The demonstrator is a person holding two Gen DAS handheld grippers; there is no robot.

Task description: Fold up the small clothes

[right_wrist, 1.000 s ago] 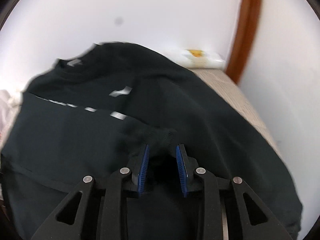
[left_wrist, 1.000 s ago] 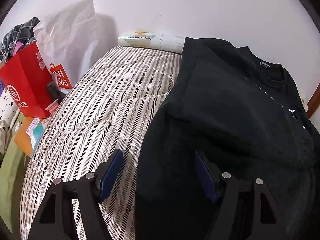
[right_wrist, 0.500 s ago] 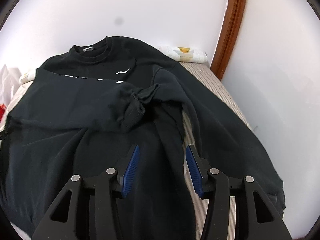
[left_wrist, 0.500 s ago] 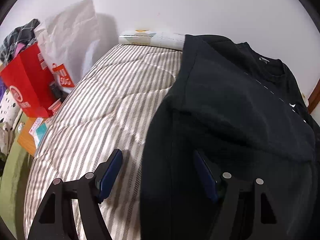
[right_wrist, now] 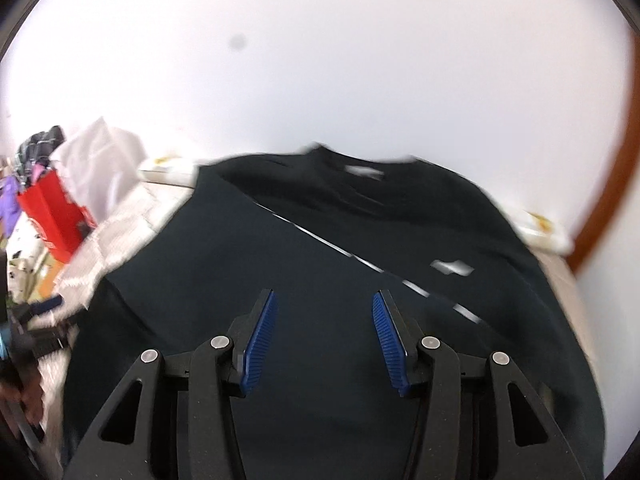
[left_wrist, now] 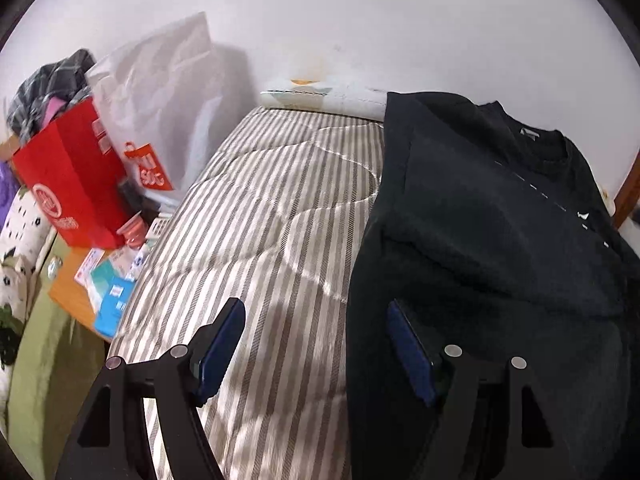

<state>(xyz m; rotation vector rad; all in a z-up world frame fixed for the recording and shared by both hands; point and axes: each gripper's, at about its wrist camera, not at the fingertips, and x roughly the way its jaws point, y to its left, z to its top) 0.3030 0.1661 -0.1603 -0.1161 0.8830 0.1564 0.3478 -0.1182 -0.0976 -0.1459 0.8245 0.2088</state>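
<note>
While both tools sit spread wide with nothing between their pads, the black sweatshirt point(left_wrist: 492, 248) lies flat on the striped bed point(left_wrist: 256, 232), filling its right half in the left wrist view, collar toward the white wall point(left_wrist: 360, 20). Left tool point(left_wrist: 316, 344) hangs low at the sweatshirt's left edge: its left blue pad point(left_wrist: 222, 346) is over bare striped cover, its right blue pad point(left_wrist: 410, 350) over black cloth, jaws wide apart, gripping nothing. Part of the sweatshirt is folded across the body, a dashed white line point(left_wrist: 540, 190) running along the folded edge, small white logo point(left_wrist: 583, 215) just past it. Right tool point(right_wrist: 324, 340) is above the middle of the sweatshirt point(right_wrist: 320, 240), blue pads point(right_wrist: 262, 340) parted, only dark fabric seen between them; whether the pads touch the cloth, cannot tell. Right wrist view is motion-blurred; white neck label point(right_wrist: 362, 171) near the collar, dashed line point(right_wrist: 360, 258) crossing diagonally, logo point(right_wrist: 452, 267) right of it. A white pillow point(left_wrist: 320, 94) lies at the head of the bed against the wall. Left of the bed: red paper bag point(left_wrist: 68, 184), white plastic bag point(left_wrist: 160, 108) behind it, plaid clothes point(left_wrist: 52, 84) on top, boxes and packets point(left_wrist: 108, 280) on a wooden stand. Brown wood door frame point(right_wrist: 604, 184) at the right edge of the right view.
</note>
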